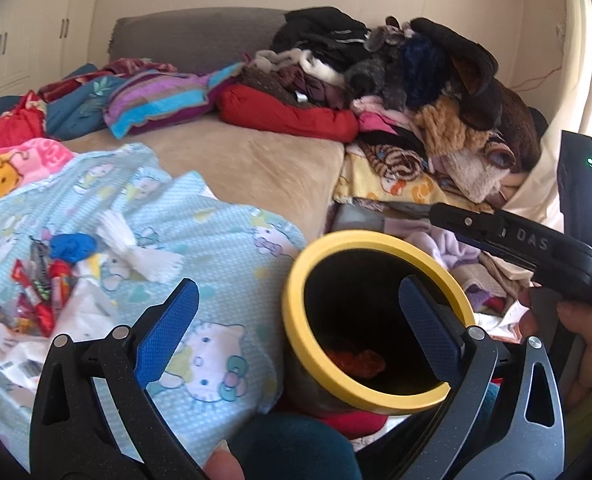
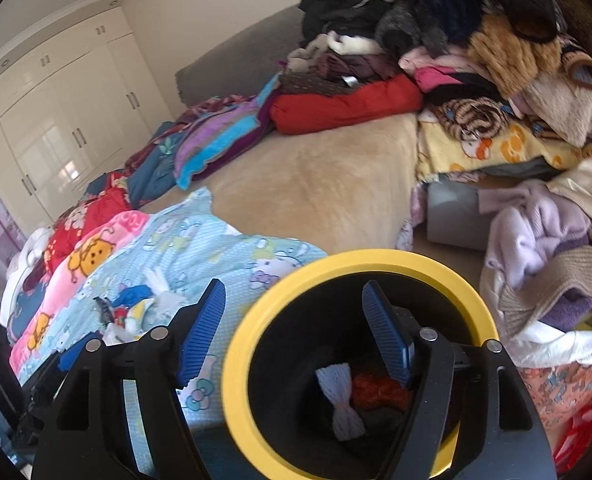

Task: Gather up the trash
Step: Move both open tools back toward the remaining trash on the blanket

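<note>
A black bin with a yellow rim stands on the bed at my lower right. My left gripper is open; its right finger hangs over the bin's mouth and its left finger over the light blue cat-print blanket. An orange-red scrap lies in the bin. On the blanket to the left is a trash pile of red wrappers, a blue crumpled piece and a white tissue. My right gripper is open astride the bin's rim, with a white tissue and a red scrap at the bottom.
A high heap of clothes fills the bed's right side, and folded blankets line the back. The middle shows bare tan bedding. A hand grips the right gripper's black frame. White wardrobes stand at left.
</note>
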`<state>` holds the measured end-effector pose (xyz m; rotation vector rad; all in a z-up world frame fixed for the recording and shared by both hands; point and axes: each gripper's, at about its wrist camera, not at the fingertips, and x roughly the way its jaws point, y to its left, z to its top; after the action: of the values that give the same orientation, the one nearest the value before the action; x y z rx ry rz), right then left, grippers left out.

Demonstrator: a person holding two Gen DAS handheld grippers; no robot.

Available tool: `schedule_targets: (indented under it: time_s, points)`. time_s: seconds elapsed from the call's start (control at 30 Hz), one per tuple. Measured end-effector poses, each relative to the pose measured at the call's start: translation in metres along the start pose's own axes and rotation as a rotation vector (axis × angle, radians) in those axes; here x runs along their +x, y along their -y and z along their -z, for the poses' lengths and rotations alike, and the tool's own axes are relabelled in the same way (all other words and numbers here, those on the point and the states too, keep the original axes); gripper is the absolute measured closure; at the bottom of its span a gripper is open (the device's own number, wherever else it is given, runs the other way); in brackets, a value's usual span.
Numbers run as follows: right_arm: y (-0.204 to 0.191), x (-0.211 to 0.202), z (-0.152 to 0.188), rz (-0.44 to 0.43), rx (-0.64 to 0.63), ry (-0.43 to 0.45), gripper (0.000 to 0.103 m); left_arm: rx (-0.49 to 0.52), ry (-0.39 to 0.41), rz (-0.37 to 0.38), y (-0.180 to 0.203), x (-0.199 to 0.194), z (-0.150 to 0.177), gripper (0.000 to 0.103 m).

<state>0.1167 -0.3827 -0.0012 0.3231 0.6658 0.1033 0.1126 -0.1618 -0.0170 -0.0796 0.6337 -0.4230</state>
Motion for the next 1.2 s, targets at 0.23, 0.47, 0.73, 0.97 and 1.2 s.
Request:
schedule_targets:
  time_s: [0.23, 0.47, 0.73, 0.97, 1.2]
  points:
    - [-0.026, 0.000, 0.002, -0.034, -0.047, 0.008, 0.030, -0.032, 0.037, -0.054, -0.022, -0.016, -0.003, 0.011]
    - [-0.051, 0.000, 0.010, -0.068, -0.096, 0.020, 0.028, -0.078, 0.077, -0.106, -0.049, -0.035, -0.006, 0.011]
    - [-0.081, 0.001, 0.021, -0.104, -0.151, 0.021, 0.026, -0.121, 0.123, -0.160, -0.078, -0.054, -0.010, 0.011]
    - [-0.111, -0.001, 0.033, -0.160, -0.193, 0.028, 0.026, -0.148, 0.156, -0.199, -0.100, -0.069, -0.011, 0.011]
    - [-0.138, 0.000, 0.045, -0.202, -0.244, 0.024, 0.023, -0.170, 0.175, -0.234, -0.119, -0.080, -0.009, 0.011]
